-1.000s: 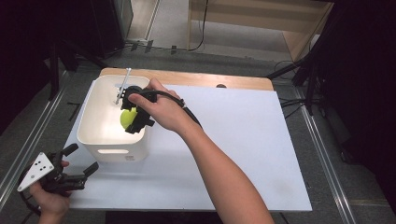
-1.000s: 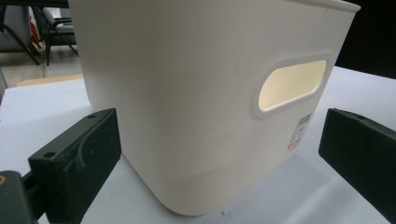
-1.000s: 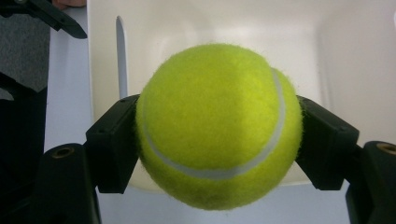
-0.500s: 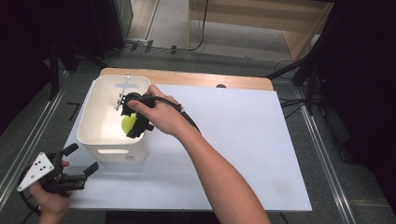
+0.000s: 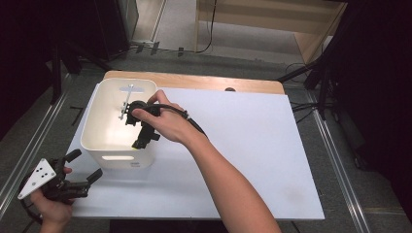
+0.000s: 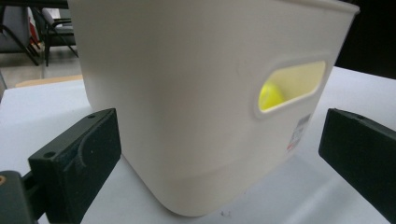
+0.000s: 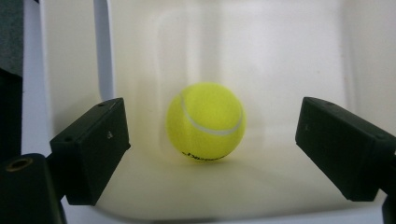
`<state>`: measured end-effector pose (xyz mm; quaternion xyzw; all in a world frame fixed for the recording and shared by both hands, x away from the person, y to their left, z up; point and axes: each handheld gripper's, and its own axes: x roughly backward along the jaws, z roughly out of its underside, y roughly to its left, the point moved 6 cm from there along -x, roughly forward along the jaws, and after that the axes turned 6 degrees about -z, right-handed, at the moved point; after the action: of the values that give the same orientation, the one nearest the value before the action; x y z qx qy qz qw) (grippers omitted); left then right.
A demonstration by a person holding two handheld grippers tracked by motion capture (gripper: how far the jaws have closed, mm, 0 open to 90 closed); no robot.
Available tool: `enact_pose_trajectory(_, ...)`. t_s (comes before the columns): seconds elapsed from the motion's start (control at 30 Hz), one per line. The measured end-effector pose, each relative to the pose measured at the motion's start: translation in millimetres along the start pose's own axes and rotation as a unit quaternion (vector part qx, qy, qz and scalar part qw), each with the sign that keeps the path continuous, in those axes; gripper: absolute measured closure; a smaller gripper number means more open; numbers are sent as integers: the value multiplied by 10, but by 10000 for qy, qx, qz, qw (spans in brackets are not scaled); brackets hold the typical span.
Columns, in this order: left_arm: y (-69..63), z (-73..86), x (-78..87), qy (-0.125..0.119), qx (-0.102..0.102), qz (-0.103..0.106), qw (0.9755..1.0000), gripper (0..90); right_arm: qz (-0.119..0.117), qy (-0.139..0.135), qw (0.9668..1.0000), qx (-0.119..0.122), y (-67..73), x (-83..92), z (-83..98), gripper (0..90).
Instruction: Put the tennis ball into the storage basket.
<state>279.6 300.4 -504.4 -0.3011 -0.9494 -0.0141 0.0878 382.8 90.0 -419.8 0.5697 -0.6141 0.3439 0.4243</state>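
Observation:
A yellow tennis ball rests on the floor of a white plastic bin. My right gripper hangs open above it, with a jaw on either side and neither one touching the ball. In the high view the right gripper reaches down into the bin near its front right corner. My left gripper is held open at the table's near left corner, just short of the bin. In the left gripper view the ball shows through the handle slot of the bin, between the open jaws of my left gripper.
The bin stands at the left on a white sheet that covers the table. A wooden edge runs along the back. Dark stands and cables surround the table on the floor.
My right gripper has lowered the tennis ball into the bin and opened, so the ball now lies free on the bin's floor. The left gripper has stayed put.

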Motion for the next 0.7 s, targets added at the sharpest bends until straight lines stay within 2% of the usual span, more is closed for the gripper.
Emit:
enact_pose_trajectory(0.27, -1, 1, 0, 1, -2, 0, 10000, 0, 45, -269, 9996, -98, -28, 75, 44, 89)
enact_pose_trajectory(0.4, -1, 1, -2, 7, -3, -9, 10000, 0, 77, -352, 9993, -78, -20, 145, 70, 89)
enact_pose_trajectory(0.43, -1, 1, -3, 7, -10, -7, 10000, 0, 82, -416, 9991, 28, -31, 160, 70, 89)
enact_pose_trajectory(0.5, -2, 1, -3, 6, -11, -13, 10000, 0, 91, -465, 9988, -84, -12, 202, 89, 89)
enact_pose_trajectory(0.7, -3, 3, -6, 24, -24, -26, 10000, 0, 146, -666, 9976, -97, -30, 294, 170, 89)
